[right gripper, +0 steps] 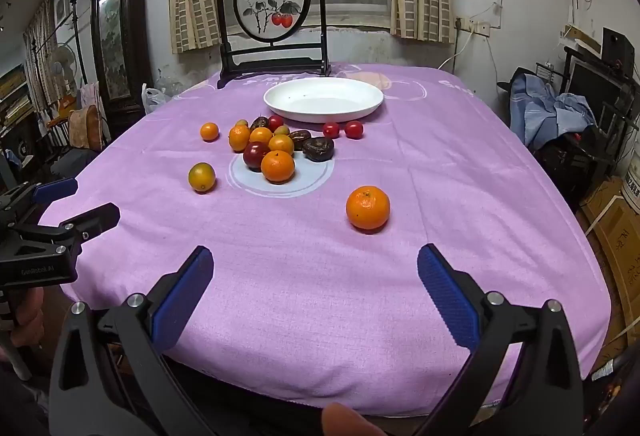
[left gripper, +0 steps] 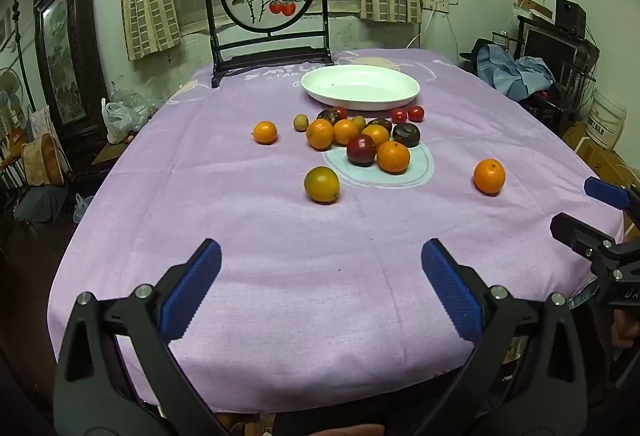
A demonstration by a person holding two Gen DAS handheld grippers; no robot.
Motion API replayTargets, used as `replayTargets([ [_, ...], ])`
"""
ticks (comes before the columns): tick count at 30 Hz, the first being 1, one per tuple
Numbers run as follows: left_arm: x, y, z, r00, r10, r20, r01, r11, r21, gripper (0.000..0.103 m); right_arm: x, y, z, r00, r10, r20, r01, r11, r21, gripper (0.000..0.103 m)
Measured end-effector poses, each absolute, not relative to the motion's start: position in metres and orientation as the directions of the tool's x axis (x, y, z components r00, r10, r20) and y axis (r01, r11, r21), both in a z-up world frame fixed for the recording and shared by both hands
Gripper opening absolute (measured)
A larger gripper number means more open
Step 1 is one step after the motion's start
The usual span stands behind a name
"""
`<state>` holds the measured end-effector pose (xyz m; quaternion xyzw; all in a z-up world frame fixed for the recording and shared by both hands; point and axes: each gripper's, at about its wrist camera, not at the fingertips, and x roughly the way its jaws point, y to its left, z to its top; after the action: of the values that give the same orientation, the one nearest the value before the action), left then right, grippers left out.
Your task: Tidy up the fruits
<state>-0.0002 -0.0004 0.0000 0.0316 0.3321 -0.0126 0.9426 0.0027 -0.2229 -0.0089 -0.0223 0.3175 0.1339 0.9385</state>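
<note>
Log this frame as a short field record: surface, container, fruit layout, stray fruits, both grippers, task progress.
surface: purple tablecloth
container: white dish, no fruit in it
fruit layout: cluster of oranges, dark fruits and small red ones just in front of the dish
stray fruits: lone orange on the right; yellow-green citrus on the left
left gripper: open, holding nothing
right gripper: open, holding nothing
progress: not started

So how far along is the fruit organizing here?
Nothing is done: the white plate holds no fruit. Nothing is in hand: the left claw and right claw are open over the purple tablecloth. The fruit cluster and lone orange remain.
</note>
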Motion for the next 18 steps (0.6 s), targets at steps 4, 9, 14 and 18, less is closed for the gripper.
replayTargets([
  [4, -0.0005, -0.0002, -0.0001, 0.778, -0.003, -0.628, 0.040, 0.998, 0.045, 0.101, 0.0033, -0.2210, -0.0082, 0.761, 0.239, -0.603, -0.270, 0.962, 0.041, 0.102],
  [9, -0.0010, -0.0011, 0.0005, 0.778, 0.000, -0.628, 0.040, 0.998, 0.049, 0.101, 0.0028, -0.2209, -0.0104, 0.760, 0.241, -0.604, -0.273, 0.961, 0.039, 0.102],
  [14, -0.0044, 0.0022, -0.0017, 0.777, -0.004, -0.629, 0.038, 0.998, 0.041, 0.101, 0.0070, -0.2154, -0.0098, 0.756, 0.238, -0.610, -0.274, 0.961, 0.036, 0.102],
  [18, -0.0063, 0.0033, -0.0020, 0.777, -0.006, -0.629, 0.039, 0.999, 0.038, 0.101, 0.0053, -0.2183, -0.0108, 0.754, 0.240, -0.611, -0.273, 0.961, 0.040, 0.102],
])
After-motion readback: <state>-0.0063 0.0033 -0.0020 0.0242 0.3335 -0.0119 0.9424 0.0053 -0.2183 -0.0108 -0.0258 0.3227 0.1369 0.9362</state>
